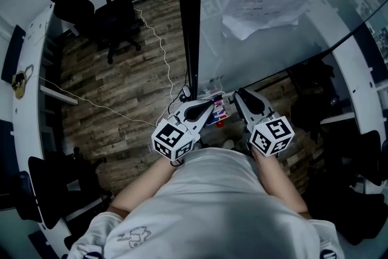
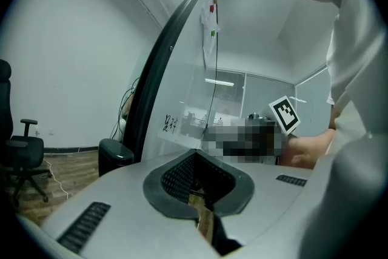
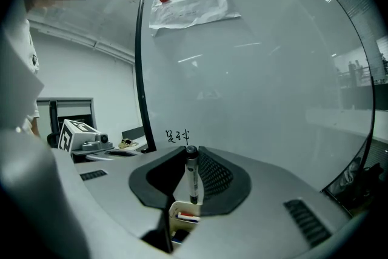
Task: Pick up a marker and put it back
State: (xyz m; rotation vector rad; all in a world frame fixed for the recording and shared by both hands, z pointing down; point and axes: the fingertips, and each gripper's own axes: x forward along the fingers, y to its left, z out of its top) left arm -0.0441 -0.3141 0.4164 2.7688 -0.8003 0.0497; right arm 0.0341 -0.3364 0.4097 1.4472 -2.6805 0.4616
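1. While the left gripper (image 2: 195,153) has its fingers pressed together on nothing, the right gripper (image 3: 190,150) has its fingers clamped on the marker (image 3: 193,178).
2. The marker's long axis stands upright across the fingertips, with most of its length hanging below them.
3. Right under its lower end sits the marker holder (image 3: 180,215) with other markers inside. The end and the holder look just apart.
4. Putting it back likely calls for the right gripper to lower straight down, keeping the marker vertical. The left gripper, just beside the holder, seems to have no part in it.
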